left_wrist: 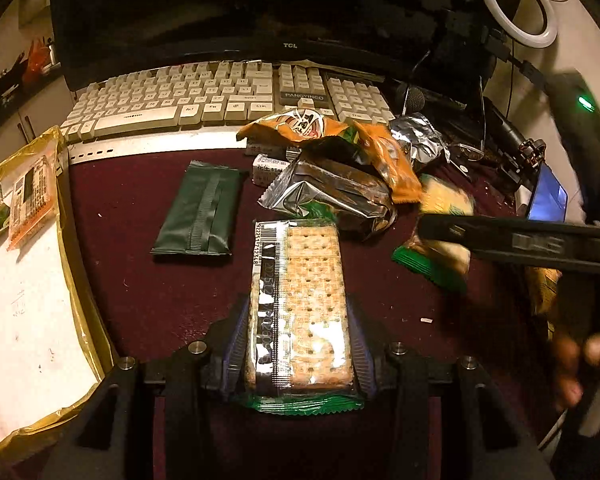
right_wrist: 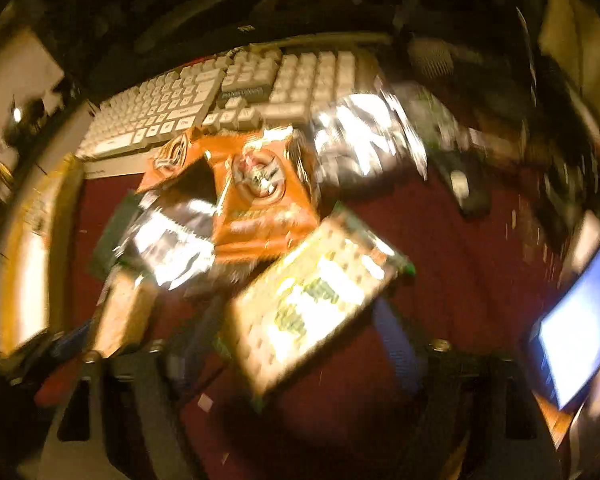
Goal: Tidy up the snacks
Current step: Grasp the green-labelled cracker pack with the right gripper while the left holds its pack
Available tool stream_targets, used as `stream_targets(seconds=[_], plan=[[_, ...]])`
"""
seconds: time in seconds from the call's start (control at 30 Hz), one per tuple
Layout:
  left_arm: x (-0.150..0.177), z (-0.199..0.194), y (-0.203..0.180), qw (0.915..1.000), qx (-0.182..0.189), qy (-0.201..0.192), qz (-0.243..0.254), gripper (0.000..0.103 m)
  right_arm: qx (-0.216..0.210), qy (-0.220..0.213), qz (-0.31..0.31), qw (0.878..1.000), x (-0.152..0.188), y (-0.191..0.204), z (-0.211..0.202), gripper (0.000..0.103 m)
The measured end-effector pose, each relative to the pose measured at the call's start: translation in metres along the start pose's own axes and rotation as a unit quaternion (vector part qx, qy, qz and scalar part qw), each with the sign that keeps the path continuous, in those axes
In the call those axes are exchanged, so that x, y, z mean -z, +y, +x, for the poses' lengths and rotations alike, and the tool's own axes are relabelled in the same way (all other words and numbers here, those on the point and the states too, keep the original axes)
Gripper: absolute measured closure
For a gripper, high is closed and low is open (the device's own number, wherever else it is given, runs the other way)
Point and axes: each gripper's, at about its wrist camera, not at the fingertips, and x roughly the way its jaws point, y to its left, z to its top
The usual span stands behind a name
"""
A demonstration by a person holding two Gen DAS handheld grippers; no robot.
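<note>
We see a dark monitor (left_wrist: 172, 12) along the back of the maroon desk (left_wrist: 140, 280), one pale keyboard (left_wrist: 220, 96) just in front of it, and a large yellow-edged bag (left_wrist: 32, 280) lying flat along the left edge. A heap of snacks sits between the keyboard and us: two orange bags (left_wrist: 300, 126), two silver wrappers (left_wrist: 336, 192), one small white packet (left_wrist: 266, 168). One dark green pouch (left_wrist: 204, 212) lies apart to its left, with bare cloth around it. Our left gripper (left_wrist: 300, 344) is clamped on a cracker pack (left_wrist: 300, 300), one finger against each long side. Our right gripper (right_wrist: 296, 344) appears to carry a second cracker pack (right_wrist: 312, 300) tilted between its fingers, but that view is too blurred to tell the grip. A lit phone (right_wrist: 580, 332) lies near the right edge.
</note>
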Motion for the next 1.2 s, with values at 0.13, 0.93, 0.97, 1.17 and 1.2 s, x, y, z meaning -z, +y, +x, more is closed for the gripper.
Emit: stream_targets(seconds=[0.13, 0.93, 0.97, 1.17, 1.2], plan=[[0.001, 0.000, 0.001, 1.0000, 0.001, -0.001, -0.005, 0.054, 0.015, -0.016, -0.038, 0.999, 0.010, 0.004, 0.010, 0.022], [-0.005, 0.011, -0.012, 0.9978, -0.056, -0.013, 0.033, 0.053, 0.034, -0.063, -0.014, 0.997, 0.042, -0.021, -0.007, 0.055], [-0.005, 0.011, -0.011, 0.9979, -0.054, -0.013, 0.032, 0.053, 0.032, -0.063, -0.013, 0.997, 0.042, -0.022, -0.007, 0.054], [-0.006, 0.012, -0.011, 0.9976, -0.059, -0.012, 0.033, 0.050, 0.014, -0.059, -0.021, 0.998, 0.042, -0.018, -0.005, 0.036], [-0.006, 0.013, -0.011, 0.9976, -0.059, -0.012, 0.033, 0.049, 0.023, -0.058, -0.029, 0.998, 0.042, -0.015, -0.004, 0.036]])
